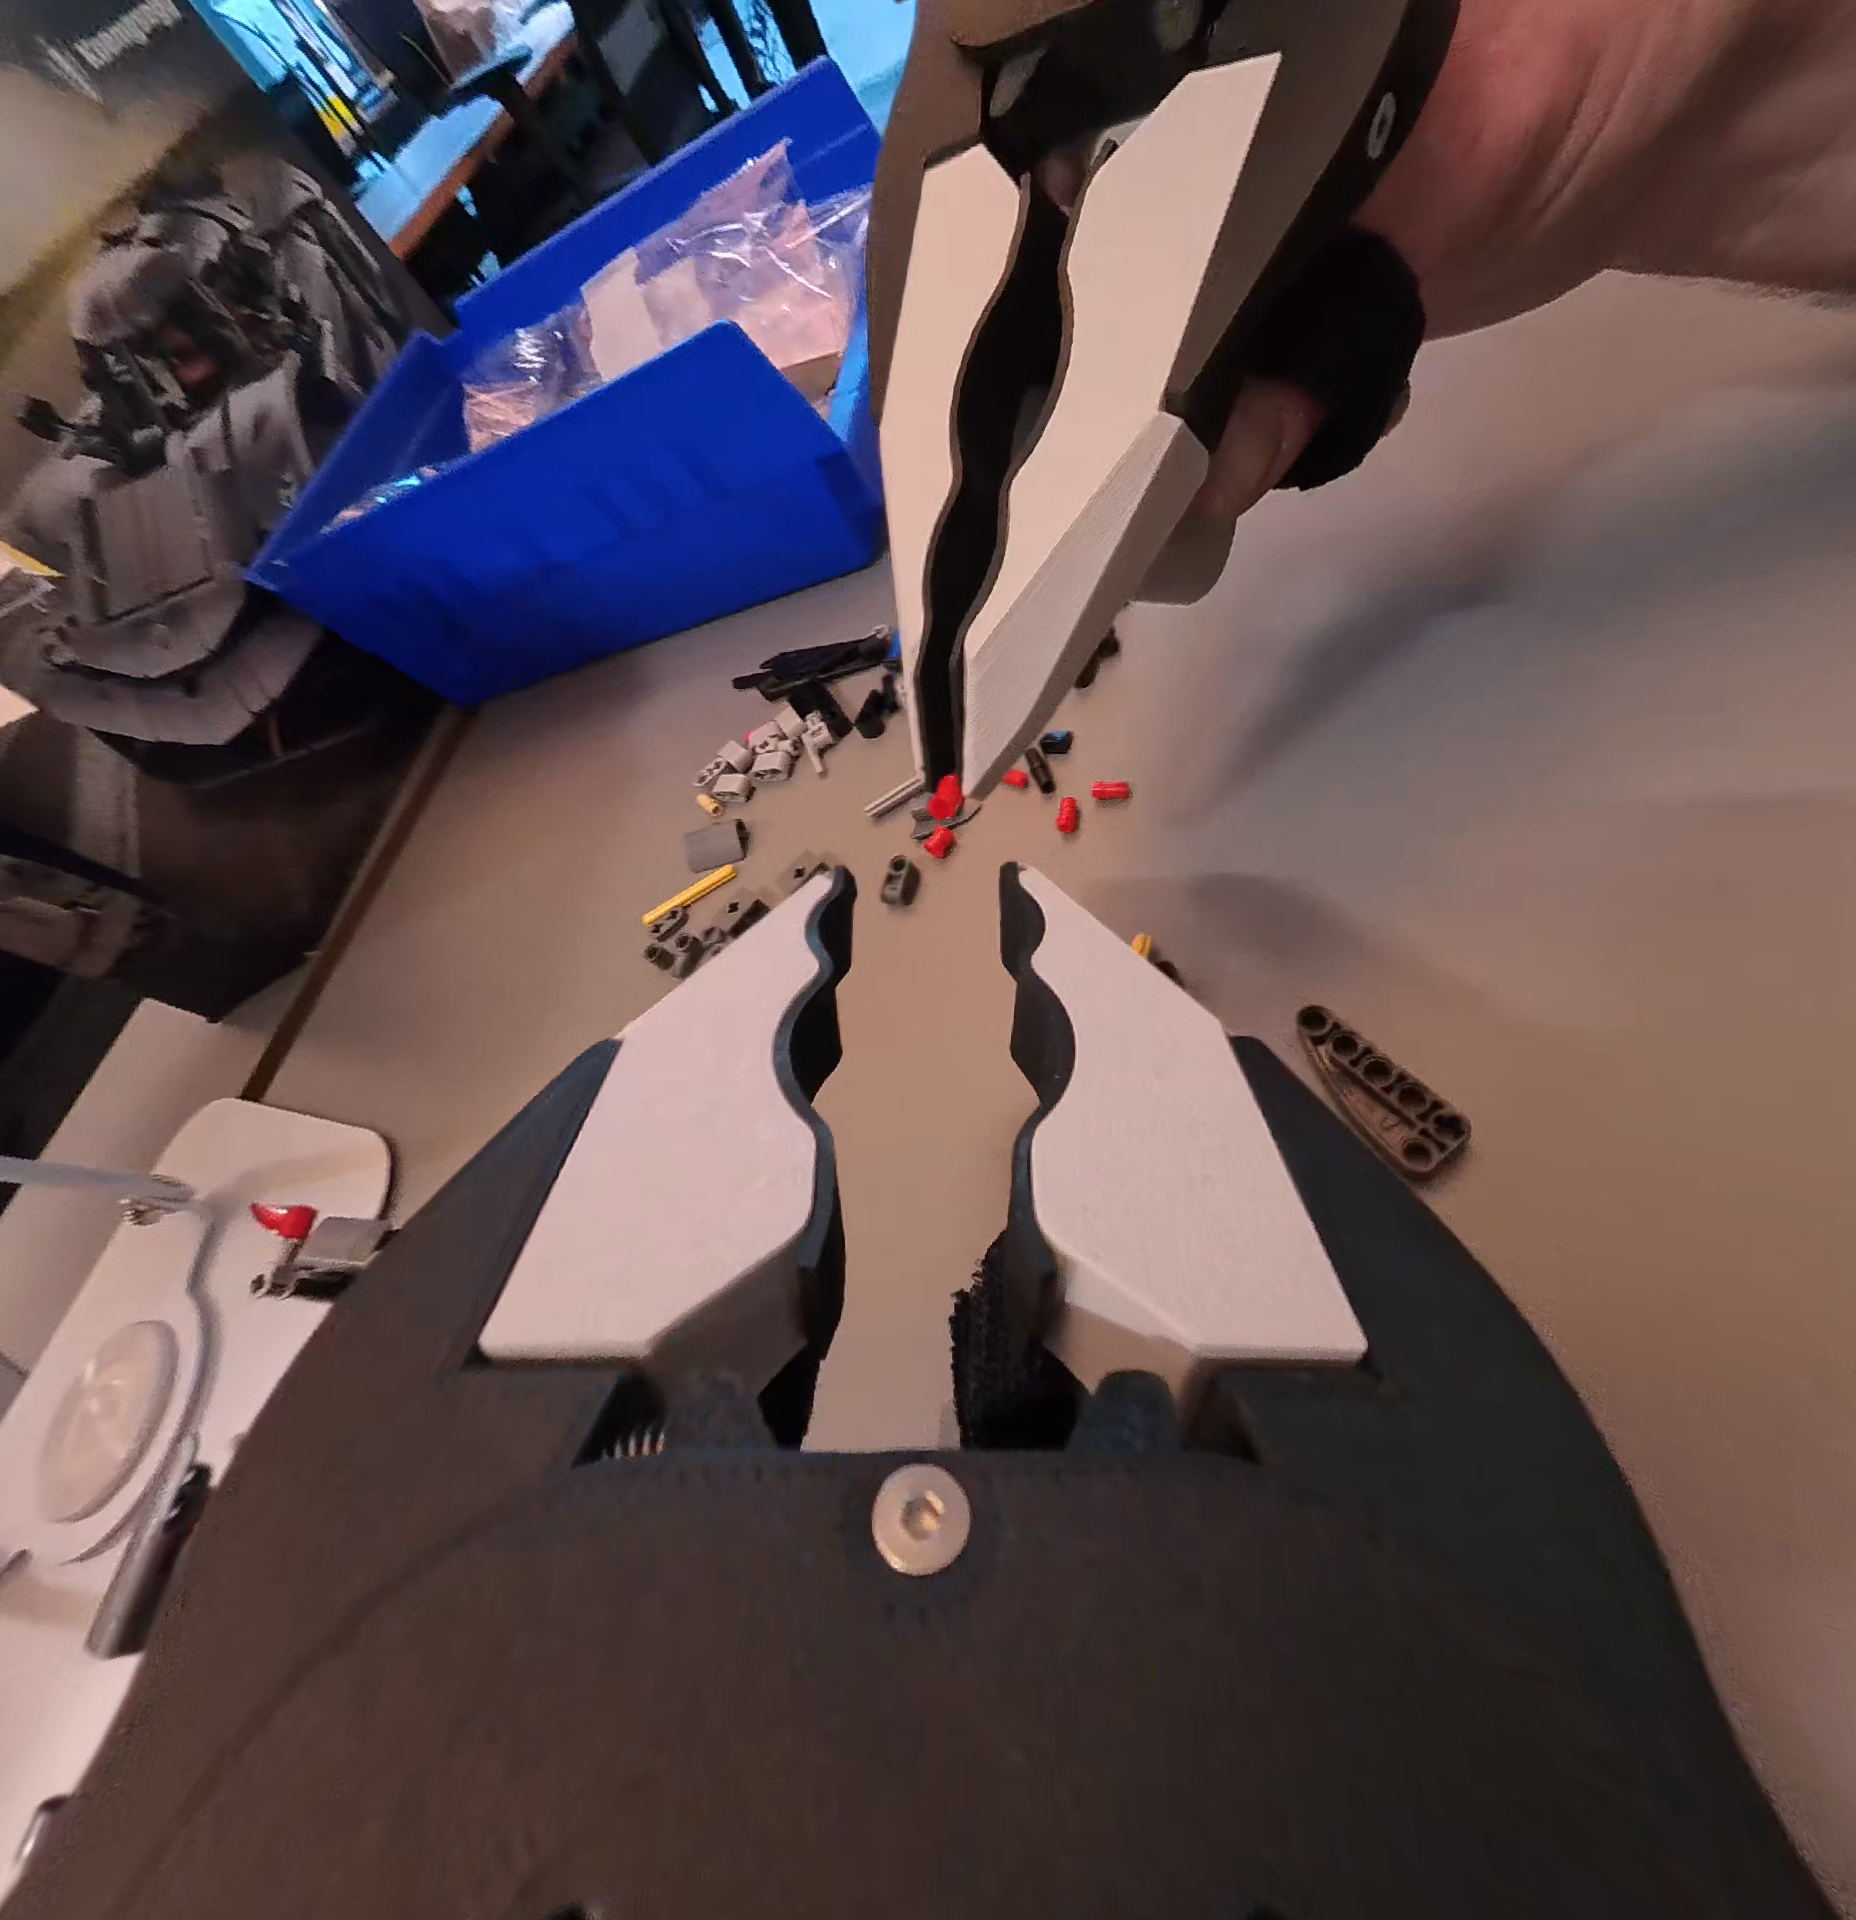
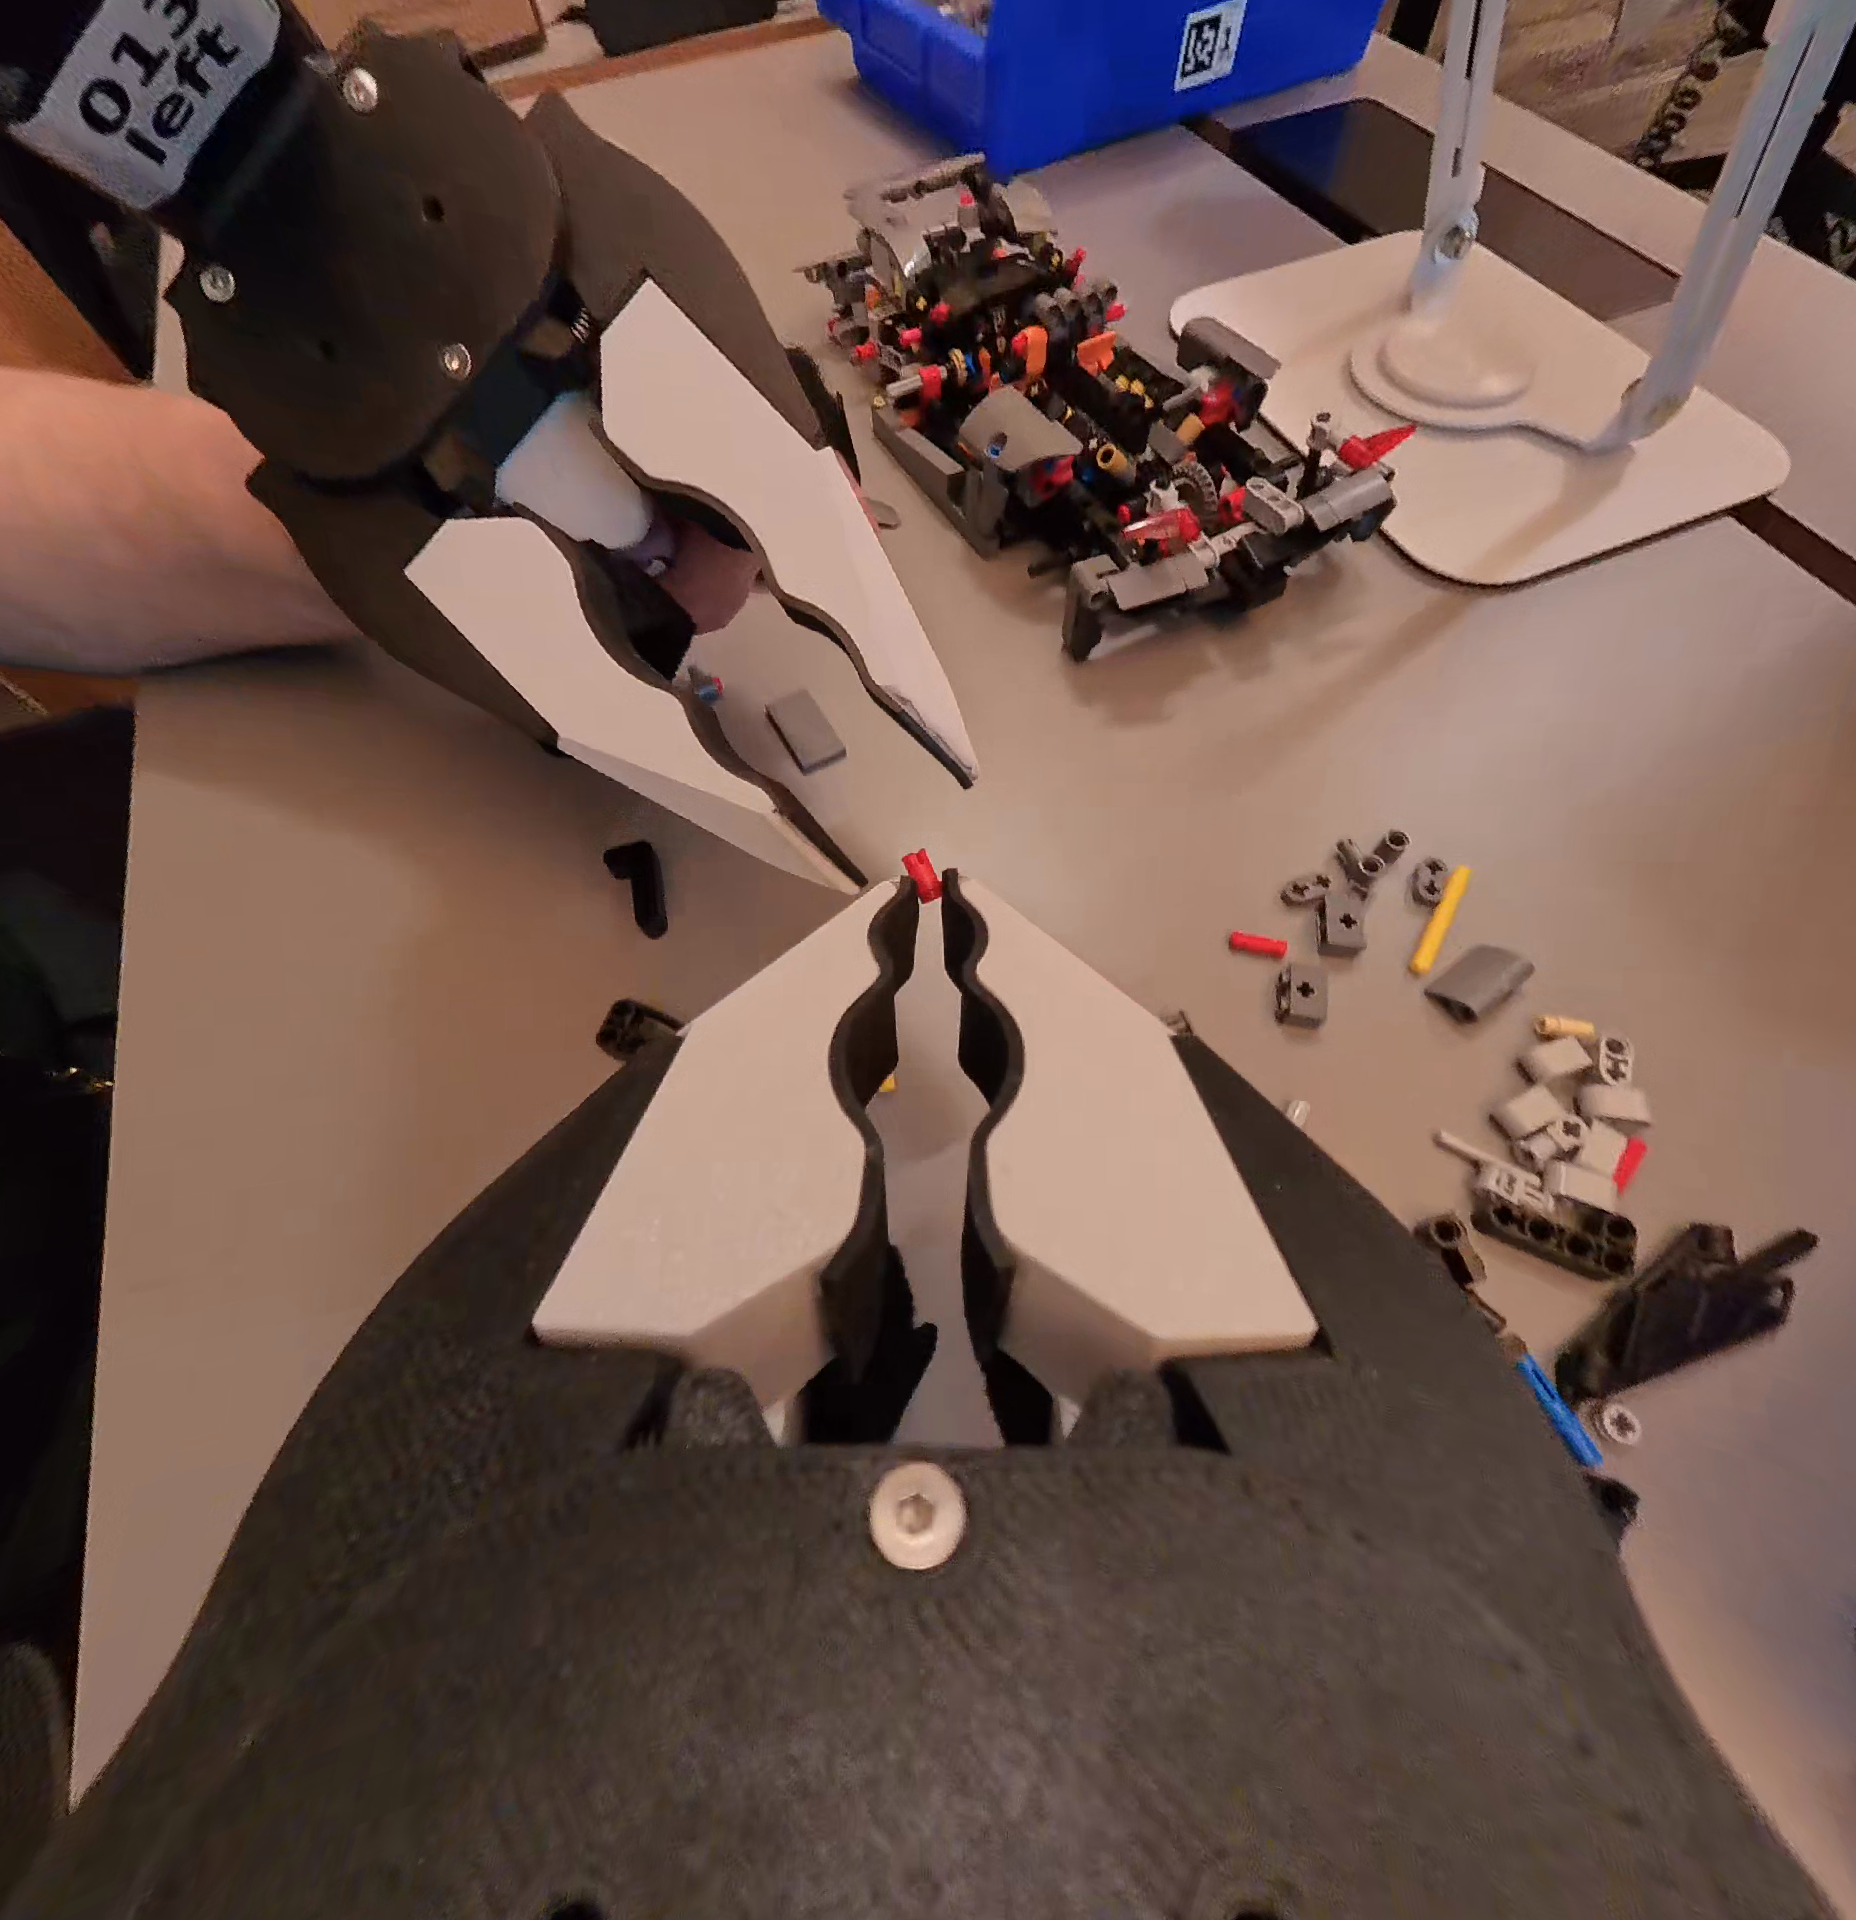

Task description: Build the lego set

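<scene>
My left gripper [image 2: 908, 831] hangs with fingers parted, holding nothing. At centre, my right gripper [image 2: 929, 883] pinches a red pin [image 2: 920, 873] at its fingertips, above the surface [image 2: 384, 1039]. The pin is tiny, rigid, light and slick; I'd say a mid-shaft grip suits it. The half-built car [image 2: 1100, 416] sits far right.

My right gripper [image 2: 930, 885], with white wedge-shaped fingers and black wavy inner pads on a black textured body, has its tips nearly together, pinching a small red piece [image 2: 920, 873]. In the left wrist view it comes down steeply from above, and my right hand [image 1: 1589, 177] holds it from behind. My left gripper [image 1: 926, 885], of the same build, has its jaws apart with nothing between them. In the right wrist view it points down at a slant, my bare forearm [image 2: 113, 520] behind it.
</scene>
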`<state>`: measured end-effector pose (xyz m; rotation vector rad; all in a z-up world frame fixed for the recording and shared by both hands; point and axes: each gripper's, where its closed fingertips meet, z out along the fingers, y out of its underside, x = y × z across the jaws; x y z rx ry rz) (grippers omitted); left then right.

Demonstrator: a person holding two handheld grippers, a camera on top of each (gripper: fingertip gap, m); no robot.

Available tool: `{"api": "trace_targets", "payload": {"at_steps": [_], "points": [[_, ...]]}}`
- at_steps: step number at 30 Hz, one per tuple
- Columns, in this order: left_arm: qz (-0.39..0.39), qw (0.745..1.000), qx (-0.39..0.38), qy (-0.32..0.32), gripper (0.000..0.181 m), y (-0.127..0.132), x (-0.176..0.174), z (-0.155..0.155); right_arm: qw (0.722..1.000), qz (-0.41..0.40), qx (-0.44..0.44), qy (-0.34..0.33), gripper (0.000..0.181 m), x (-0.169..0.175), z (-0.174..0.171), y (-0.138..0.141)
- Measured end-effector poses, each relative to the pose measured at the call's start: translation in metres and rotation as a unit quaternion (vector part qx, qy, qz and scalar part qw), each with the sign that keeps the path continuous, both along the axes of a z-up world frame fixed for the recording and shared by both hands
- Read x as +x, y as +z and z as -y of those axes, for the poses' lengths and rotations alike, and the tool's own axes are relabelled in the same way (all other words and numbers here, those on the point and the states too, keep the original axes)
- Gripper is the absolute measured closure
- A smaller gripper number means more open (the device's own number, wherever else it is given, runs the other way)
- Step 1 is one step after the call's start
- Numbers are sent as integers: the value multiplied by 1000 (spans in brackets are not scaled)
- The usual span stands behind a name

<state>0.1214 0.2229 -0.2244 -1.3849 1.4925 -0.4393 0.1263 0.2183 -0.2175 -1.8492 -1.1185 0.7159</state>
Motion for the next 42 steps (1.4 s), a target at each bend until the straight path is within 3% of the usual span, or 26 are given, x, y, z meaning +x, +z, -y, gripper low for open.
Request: {"api": "trace_targets", "payload": {"at_steps": [12,27,36,42], "points": [[13,1000,22,-10,158,7,-8,-2,999,-34,-5,12,179,-2,0,-1],[-47,986,154,-37,169,1,7,11,998,-44,-32,36,179,-7,6,-7],[-64,983,166,-45,179,-3,8,13,996,-58,-55,44,180,-5,9,-8],[-1,992,125,-34,179,10,9,12,990,-123,-59,42,176,-4,7,9]]}}
